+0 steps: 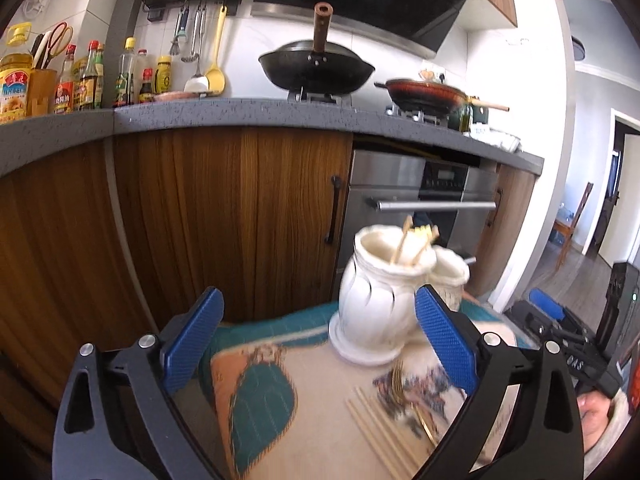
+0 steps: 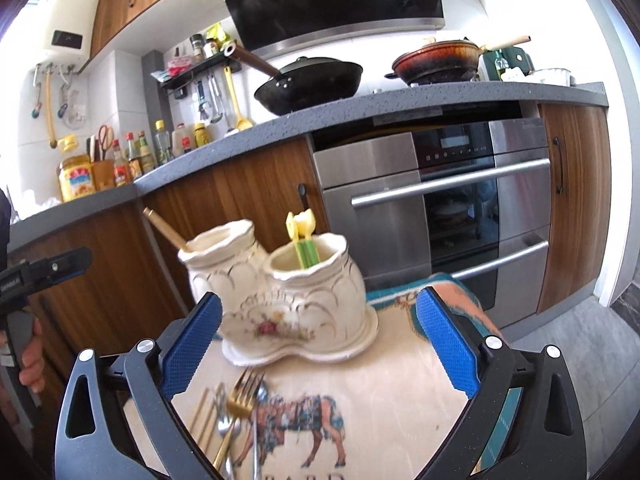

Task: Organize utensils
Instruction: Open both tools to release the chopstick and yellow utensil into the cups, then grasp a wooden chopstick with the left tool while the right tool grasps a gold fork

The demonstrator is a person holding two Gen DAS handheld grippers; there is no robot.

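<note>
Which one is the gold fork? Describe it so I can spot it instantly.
Start at the cream twin-pot ceramic holder on the horse-print cloth. Just in front of its base lies a loose pile of cutlery; the gold fork lies on top, tines toward the holder, the only gold-tined piece among silver spoons and pale chopsticks.

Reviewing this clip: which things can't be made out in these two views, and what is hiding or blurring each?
- Loose utensil pile, right wrist view: blurred, bottom edge cuts the handles; exact count unclear.
- Chopsticks, left wrist view: right finger of the left gripper covers their far ends.
- Ceramic holder, left wrist view: motion blur; second cup mostly hidden behind the first.
- Holder contents, right wrist view: lower parts hidden inside the cups.
</note>
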